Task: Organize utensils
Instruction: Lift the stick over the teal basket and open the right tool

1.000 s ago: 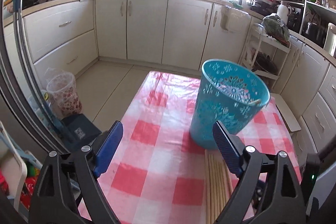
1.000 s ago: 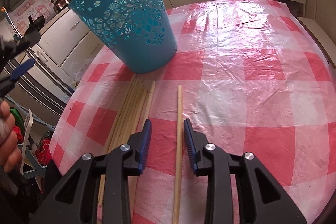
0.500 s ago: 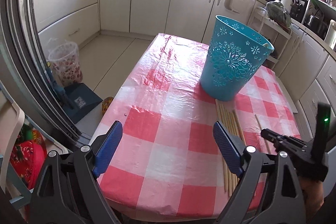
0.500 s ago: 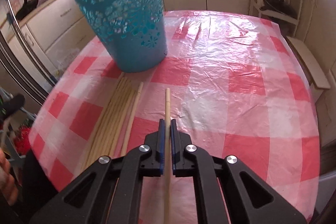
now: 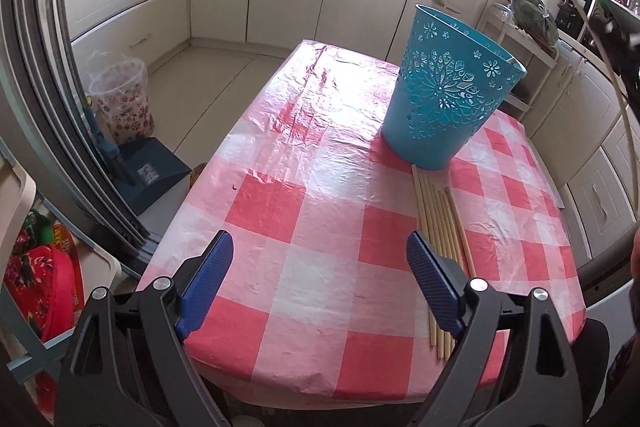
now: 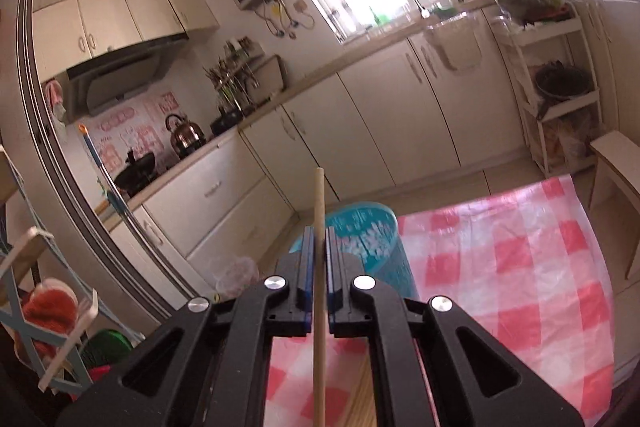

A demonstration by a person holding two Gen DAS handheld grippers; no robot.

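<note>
Chopsticks (image 5: 440, 247) lie in a bundle on the red and white checked tablecloth (image 5: 320, 187) in the left wrist view, side by side, with their far ends just beside the base of the blue basket (image 5: 448, 87). This basket stands upright on the far right part of the table. The left gripper (image 5: 316, 275) hangs over the near edge of the table with its blue fingers (image 5: 204, 279) spread wide and nothing between them; the right finger is in front of the near part of the bundle. At the far right edge of this view a thin pale stick (image 5: 624, 115) curves up in the air, but what holds it is blurred. The right wrist view shows what the left one does not: the right gripper (image 6: 319, 239) is closed tight on one chopstick (image 6: 319, 211), which points up and forward past the fingertips. Behind the fingers the blue basket (image 6: 368, 227) appears blurred, lower than the tip of the stick. Kitchen cabinets (image 6: 360, 131) fill the background.
</note>
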